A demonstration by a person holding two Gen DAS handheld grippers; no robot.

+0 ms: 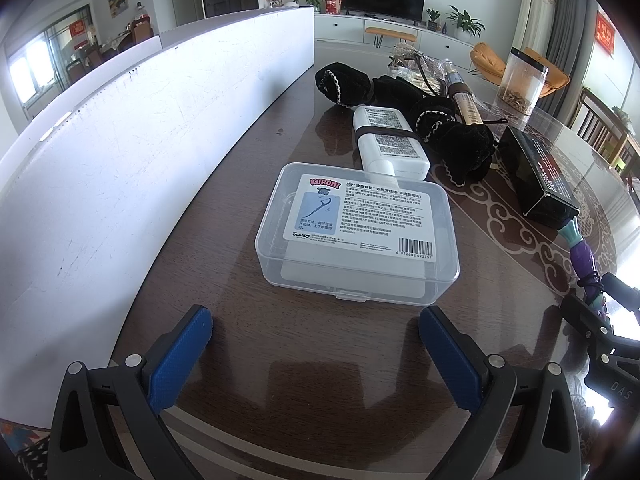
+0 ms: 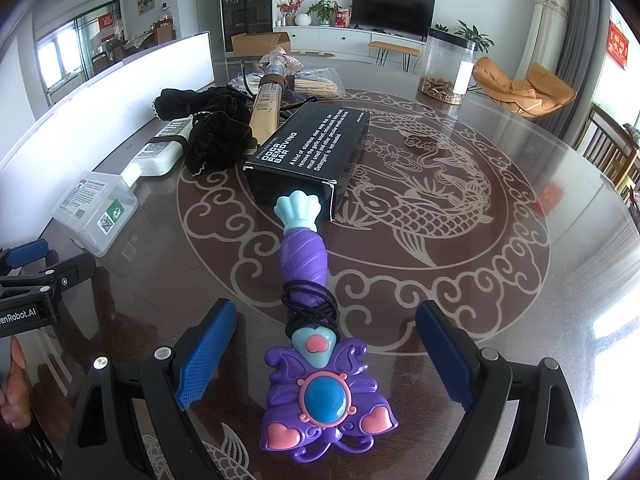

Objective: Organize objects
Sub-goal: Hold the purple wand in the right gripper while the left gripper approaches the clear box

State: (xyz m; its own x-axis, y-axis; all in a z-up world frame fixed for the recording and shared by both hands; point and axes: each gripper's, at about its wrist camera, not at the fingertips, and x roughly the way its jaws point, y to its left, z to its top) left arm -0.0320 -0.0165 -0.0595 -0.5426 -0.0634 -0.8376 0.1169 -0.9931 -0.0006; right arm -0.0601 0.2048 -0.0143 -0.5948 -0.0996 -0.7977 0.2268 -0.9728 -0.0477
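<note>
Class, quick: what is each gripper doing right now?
Left gripper: open, empty, before the clear plastic box.
Right gripper: open around the purple toy wand, not gripping.

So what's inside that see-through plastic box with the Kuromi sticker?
Through the clear box you can see something flat and white lying at the bottom. The big label on the lid covers most of the inside, so what it is cannot be told.

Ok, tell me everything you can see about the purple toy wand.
The wand is glossy plastic, lying flat on the table. It has a purple butterfly head with a blue oval gem and pink hearts, a ribbed purple handle wrapped in a black cord, and a pale blue shell-shaped end reaching the black box. Its head lies between the open right claw, untouched.
</note>
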